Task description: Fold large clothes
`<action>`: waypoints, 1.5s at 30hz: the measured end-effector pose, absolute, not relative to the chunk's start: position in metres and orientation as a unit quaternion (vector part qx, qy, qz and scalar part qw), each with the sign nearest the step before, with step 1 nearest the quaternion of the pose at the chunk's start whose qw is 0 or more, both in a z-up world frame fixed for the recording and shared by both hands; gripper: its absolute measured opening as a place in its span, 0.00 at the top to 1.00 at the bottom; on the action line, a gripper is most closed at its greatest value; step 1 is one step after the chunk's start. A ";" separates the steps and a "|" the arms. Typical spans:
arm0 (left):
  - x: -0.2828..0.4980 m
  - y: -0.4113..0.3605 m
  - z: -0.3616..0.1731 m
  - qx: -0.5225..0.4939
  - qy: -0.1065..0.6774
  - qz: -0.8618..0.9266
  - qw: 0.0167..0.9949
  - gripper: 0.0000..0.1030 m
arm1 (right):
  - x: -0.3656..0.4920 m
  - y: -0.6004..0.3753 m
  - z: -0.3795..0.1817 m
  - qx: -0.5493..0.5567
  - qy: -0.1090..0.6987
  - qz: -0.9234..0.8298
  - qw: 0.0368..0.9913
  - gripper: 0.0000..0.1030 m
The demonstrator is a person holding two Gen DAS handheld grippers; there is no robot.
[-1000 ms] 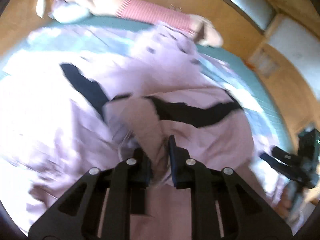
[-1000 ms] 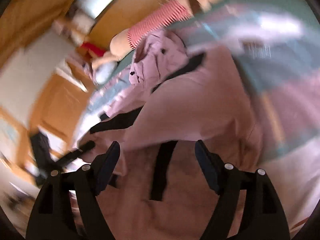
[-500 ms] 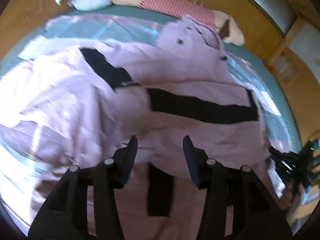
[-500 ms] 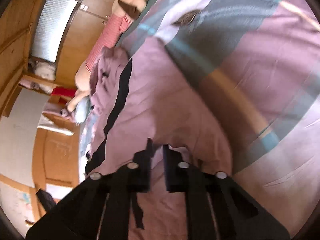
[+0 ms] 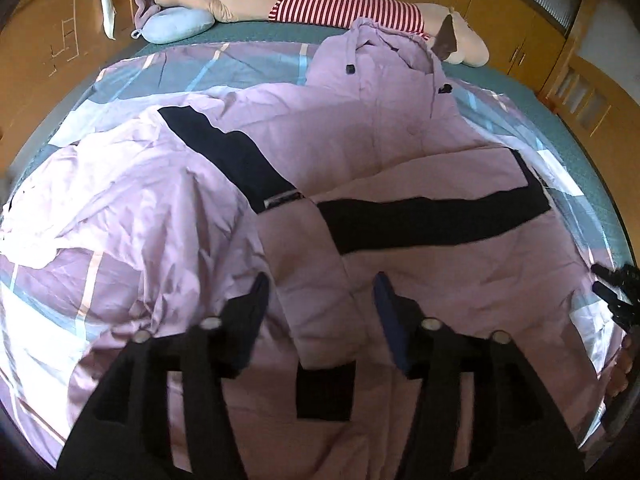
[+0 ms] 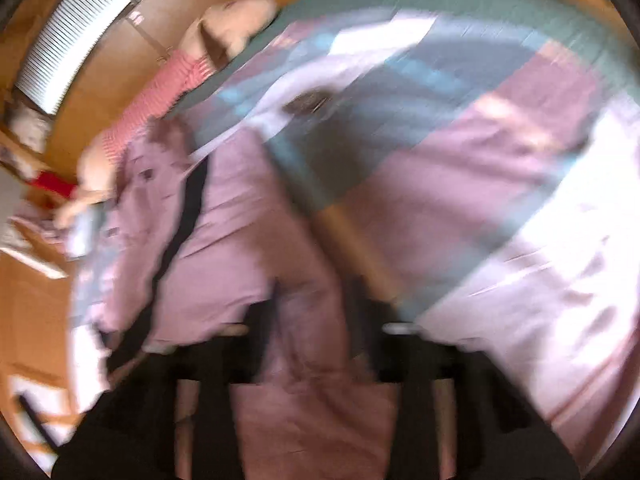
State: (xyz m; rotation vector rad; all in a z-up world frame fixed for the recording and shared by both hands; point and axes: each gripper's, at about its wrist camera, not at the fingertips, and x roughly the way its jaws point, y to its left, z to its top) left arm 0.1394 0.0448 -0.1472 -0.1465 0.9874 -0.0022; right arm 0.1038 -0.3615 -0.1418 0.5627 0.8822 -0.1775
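Observation:
A large lilac hooded jacket (image 5: 360, 128) with black bands lies spread on the bed, hood toward the headboard, one sleeve folded across its body. My left gripper (image 5: 320, 292) is open and empty just above the jacket's lower front. In the blurred right wrist view my right gripper (image 6: 312, 308) stands open over the jacket's (image 6: 240, 220) side edge, with lilac fabric between the fingers but not clamped.
A patchwork duvet (image 5: 120, 80) in lilac, blue and white covers the bed. A long plush dog in a red-striped shirt (image 5: 344, 0) and a blue neck pillow (image 5: 180, 24) lie along the headboard. Wooden cupboards line the walls. A black tripod (image 5: 618, 292) stands at the right.
My left gripper let go of the jacket fabric, opened and drew back. My right gripper closed on the jacket's edge half a second ago and now stands open again, moving fast.

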 end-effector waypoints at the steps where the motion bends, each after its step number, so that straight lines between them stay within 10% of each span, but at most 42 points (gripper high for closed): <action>1: 0.136 0.041 -0.148 -0.073 0.478 -0.006 0.875 0.31 | 0.103 -0.357 -0.138 0.262 0.411 -0.063 0.871 0.42; 3: 0.133 0.035 -0.150 -0.083 0.486 -0.031 0.869 0.16 | 0.104 -0.346 -0.132 0.252 0.394 -0.033 0.883 0.42; 7: 0.139 0.020 -0.163 -0.077 0.505 -0.070 0.857 0.16 | 0.105 -0.322 -0.132 0.194 0.380 -0.030 0.904 0.41; 11: 0.155 0.022 -0.179 -0.063 0.516 -0.050 0.853 0.77 | 0.111 -0.314 -0.145 0.173 0.392 -0.032 0.903 0.41; 15: 0.159 0.035 -0.174 -0.066 0.493 -0.034 0.867 0.99 | 0.106 -0.303 -0.141 0.145 0.375 -0.024 0.915 0.41; 23: 0.159 0.043 -0.165 -0.032 0.482 0.018 0.875 0.91 | 0.125 -0.262 -0.174 0.015 0.451 -0.031 0.892 0.41; 27: 0.158 0.040 -0.168 -0.013 0.472 0.042 0.880 0.58 | 0.117 -0.263 -0.162 0.014 0.416 -0.039 0.909 0.41; 30: 0.158 0.040 -0.167 -0.019 0.468 0.050 0.882 0.51 | 0.113 -0.264 -0.147 0.022 0.375 -0.039 0.926 0.41; 45: 0.165 0.032 -0.184 -0.005 0.476 0.029 0.879 0.49 | 0.149 -0.250 -0.180 -0.035 0.451 -0.072 0.889 0.41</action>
